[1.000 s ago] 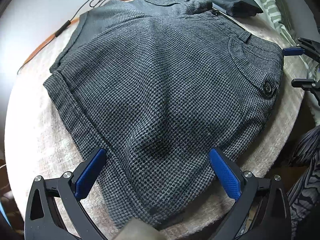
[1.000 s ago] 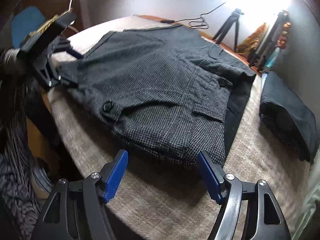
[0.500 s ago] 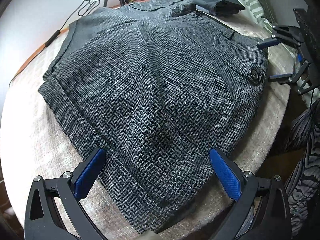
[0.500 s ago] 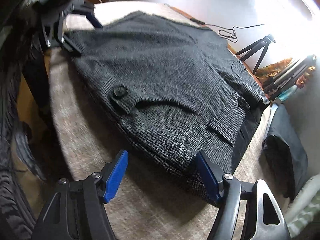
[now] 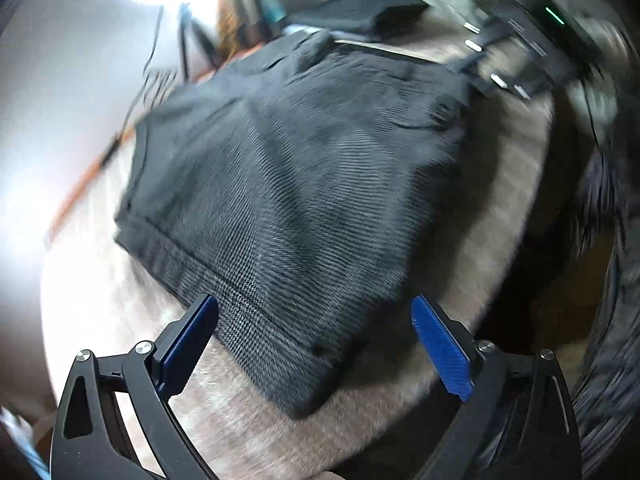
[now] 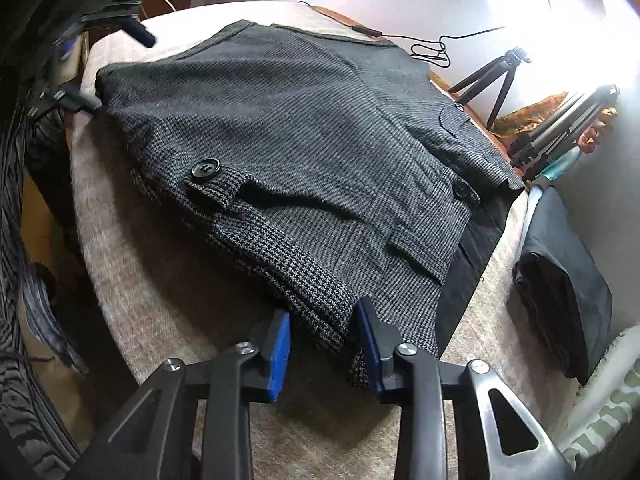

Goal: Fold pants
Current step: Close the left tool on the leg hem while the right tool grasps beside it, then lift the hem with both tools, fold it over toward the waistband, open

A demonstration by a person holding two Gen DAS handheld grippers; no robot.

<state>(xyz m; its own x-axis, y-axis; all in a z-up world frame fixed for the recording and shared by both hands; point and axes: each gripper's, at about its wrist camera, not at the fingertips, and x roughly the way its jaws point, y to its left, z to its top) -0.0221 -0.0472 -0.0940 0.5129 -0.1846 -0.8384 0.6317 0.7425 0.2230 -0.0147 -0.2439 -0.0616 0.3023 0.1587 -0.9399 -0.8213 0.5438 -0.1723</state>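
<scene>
Grey houndstooth pants lie folded on a round table with a beige cover. My left gripper is open, its blue pads on either side of the pants' near hem corner, and holds nothing. This view is blurred. In the right wrist view the pants show their waistband, buttons and pockets. My right gripper is closed on the waistband edge, with the cloth pinched between the blue pads. The left gripper shows at the far table edge.
A folded black garment lies on the table right of the pants, also in the left view. Tripods and a black cable stand behind the table. A striped cloth lies at the right edge.
My right gripper has closed from wide open onto the waistband edge. My left gripper has swung fast toward the hem corner and stays open.
</scene>
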